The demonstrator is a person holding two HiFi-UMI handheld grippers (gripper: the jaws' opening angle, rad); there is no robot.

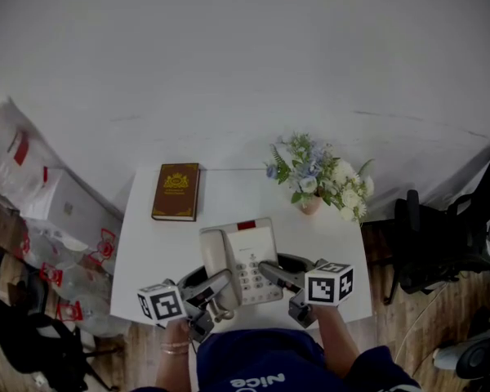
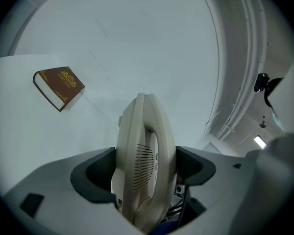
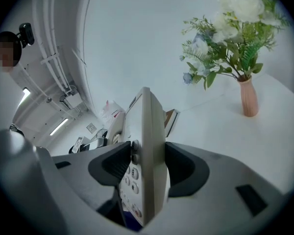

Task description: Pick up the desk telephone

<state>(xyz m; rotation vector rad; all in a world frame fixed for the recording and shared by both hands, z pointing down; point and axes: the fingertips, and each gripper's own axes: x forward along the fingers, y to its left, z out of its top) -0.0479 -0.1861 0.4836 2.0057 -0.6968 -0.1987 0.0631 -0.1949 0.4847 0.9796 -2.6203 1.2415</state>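
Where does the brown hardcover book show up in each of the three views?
Head view: the brown hardcover book lies at the far left of the white table, beyond the cream desk telephone.
Left gripper view: upper left, flat on the table.
Right gripper view: only a sliver shows, just right of the telephone's edge.
Shared landmark: the telephone, near the middle of every view.

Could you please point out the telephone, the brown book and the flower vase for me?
telephone [image 1: 250, 269], head view, on its keypad.
book [image 1: 176, 191], head view, middle of its brown cover.
vase [image 3: 249, 101], right gripper view, on its pink body.
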